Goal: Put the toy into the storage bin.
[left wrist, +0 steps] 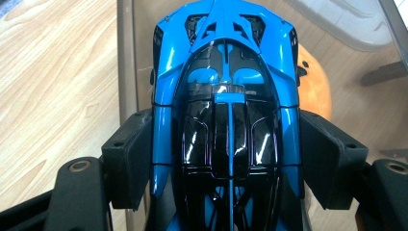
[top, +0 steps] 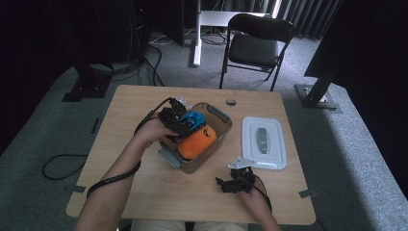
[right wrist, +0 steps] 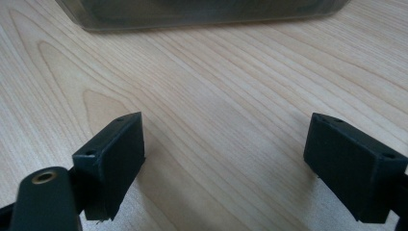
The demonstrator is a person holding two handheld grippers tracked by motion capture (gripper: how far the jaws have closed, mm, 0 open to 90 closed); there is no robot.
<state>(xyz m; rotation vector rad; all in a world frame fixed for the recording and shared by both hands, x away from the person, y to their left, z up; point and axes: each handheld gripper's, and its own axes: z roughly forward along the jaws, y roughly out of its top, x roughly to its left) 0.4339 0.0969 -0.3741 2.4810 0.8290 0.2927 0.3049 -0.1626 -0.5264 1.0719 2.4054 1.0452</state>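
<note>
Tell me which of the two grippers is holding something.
The left gripper, over the bin: its jaws clamp the blue toy car. The right gripper rests open on the table with nothing between its jaws.

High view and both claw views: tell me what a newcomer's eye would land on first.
The blue toy car stands out most, clamped between the pads of the left claw over the clear bin at the table's middle. Next comes the orange ball lying inside that bin. To the right, the white lid lies flat on the table, and the right claw stands open near the front edge.
</note>
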